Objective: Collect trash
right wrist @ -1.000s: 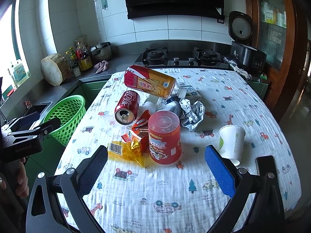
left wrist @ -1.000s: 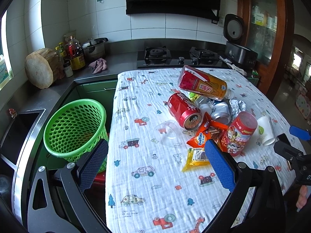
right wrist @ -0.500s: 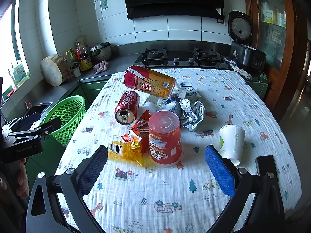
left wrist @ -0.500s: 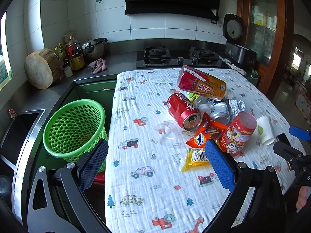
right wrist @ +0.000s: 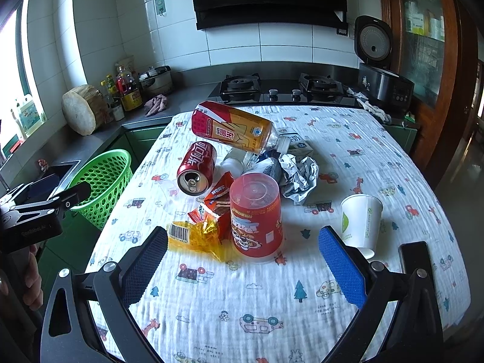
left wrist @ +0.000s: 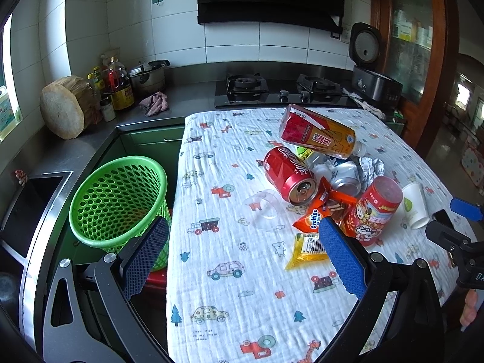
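Observation:
Trash is heaped on the printed tablecloth (left wrist: 230,272): a red cola can (left wrist: 289,175), a tea bottle (left wrist: 317,134) lying on top, a red upturned cup (right wrist: 255,217), orange snack wrappers (right wrist: 216,199), a yellow wrapper (right wrist: 193,236), crumpled foil (right wrist: 298,175), a clear plastic cup (left wrist: 263,208) and a white paper cup (right wrist: 360,220). A green mesh basket (left wrist: 118,196) stands left of the table. My left gripper (left wrist: 245,260) is open and empty, short of the heap. My right gripper (right wrist: 242,266) is open and empty, in front of the red cup.
A steel counter with a sink (left wrist: 27,208), a wooden block (left wrist: 62,110), sauce bottles (left wrist: 119,86) and a pot runs along the left. A gas hob (left wrist: 272,90) and a rice cooker (left wrist: 372,81) stand behind the table. A wooden cabinet (left wrist: 420,45) is at the right.
The left view has shifted very slightly. Otherwise nothing has visibly changed; both grippers stay open and empty.

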A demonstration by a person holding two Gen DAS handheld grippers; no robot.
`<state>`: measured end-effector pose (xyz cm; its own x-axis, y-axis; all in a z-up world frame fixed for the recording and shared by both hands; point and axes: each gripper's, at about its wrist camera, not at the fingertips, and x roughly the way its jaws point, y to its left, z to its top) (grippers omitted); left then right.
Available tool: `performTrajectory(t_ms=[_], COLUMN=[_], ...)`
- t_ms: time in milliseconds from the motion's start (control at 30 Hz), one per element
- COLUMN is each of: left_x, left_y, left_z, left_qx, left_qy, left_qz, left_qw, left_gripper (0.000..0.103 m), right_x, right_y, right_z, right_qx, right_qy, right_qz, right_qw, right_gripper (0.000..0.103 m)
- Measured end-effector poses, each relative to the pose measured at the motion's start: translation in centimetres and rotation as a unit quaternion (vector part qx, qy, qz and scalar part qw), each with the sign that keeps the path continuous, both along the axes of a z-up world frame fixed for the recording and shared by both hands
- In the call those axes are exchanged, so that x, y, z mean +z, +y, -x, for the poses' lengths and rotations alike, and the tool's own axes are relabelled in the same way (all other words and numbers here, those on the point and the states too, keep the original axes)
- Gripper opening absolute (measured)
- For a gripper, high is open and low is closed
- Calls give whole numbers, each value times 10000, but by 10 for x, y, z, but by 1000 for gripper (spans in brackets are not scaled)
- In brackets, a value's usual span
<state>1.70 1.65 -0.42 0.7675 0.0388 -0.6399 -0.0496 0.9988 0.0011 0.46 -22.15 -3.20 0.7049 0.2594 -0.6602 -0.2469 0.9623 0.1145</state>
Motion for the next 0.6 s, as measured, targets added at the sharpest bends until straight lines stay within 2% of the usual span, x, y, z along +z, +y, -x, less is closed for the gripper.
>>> performTrajectory(t_ms=[600], left_x=[-4], left_y=[4], left_z=[-15], left_qx=[9], left_qy=[94], left_qz=[-43], left_qw=[9999], left_gripper=[98], right_x=[-18], right_y=[5], right_z=[-26], right_qx=[22], right_qy=[94], right_qz=[98], right_qw=[9999], right_gripper=[96])
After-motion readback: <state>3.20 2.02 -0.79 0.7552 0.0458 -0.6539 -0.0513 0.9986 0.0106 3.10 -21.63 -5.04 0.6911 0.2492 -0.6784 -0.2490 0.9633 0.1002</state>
